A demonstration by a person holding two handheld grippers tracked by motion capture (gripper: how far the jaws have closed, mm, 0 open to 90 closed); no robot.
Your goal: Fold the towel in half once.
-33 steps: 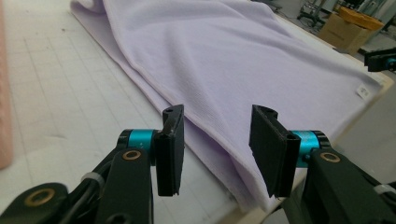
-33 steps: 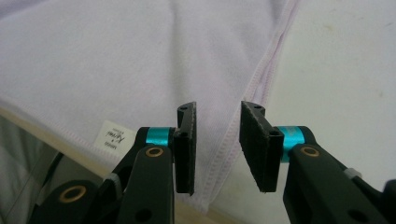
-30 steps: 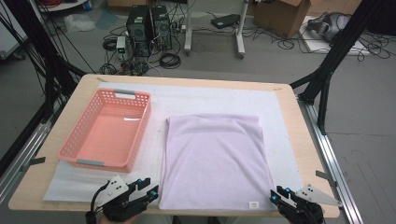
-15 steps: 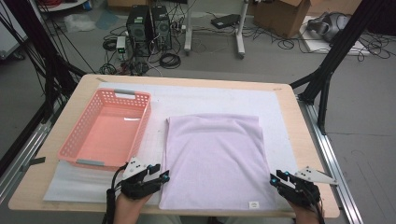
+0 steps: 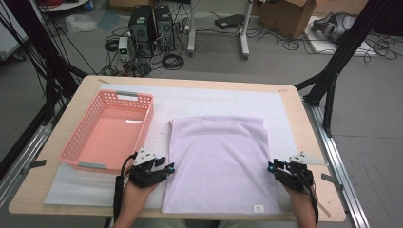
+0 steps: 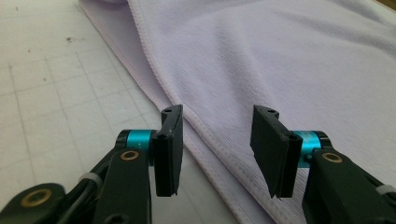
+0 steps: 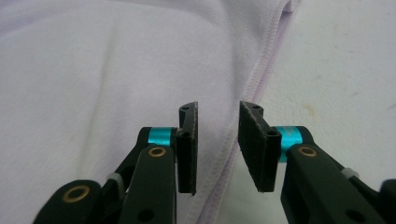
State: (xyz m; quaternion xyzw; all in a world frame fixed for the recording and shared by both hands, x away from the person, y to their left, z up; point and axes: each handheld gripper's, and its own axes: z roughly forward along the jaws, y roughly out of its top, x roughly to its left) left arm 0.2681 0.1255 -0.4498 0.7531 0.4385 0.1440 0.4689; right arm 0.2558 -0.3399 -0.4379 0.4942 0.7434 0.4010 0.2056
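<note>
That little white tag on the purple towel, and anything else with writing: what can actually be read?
No text is readable.
White tag at the near edge of the lilac towel: too small to read.
Cardboard box on the floor: no legible print.
Pink basket: no label seen.

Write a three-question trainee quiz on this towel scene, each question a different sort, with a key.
1. True or false: the lilac towel lies inside the pink basket.
2. Multiple choice: in its own view, the left gripper has its jaws A) clamped on the towel's hem, B) apart with the hem running between them, C) apart over the basket.
3. Short answer: which edge of the towel does the right gripper sit at in the high view?

Key
1. False: it lies flat on the white mat, beside the basket.
2. B.
3. The right edge, near the front corner; its jaws are apart with the hem between them.
</note>
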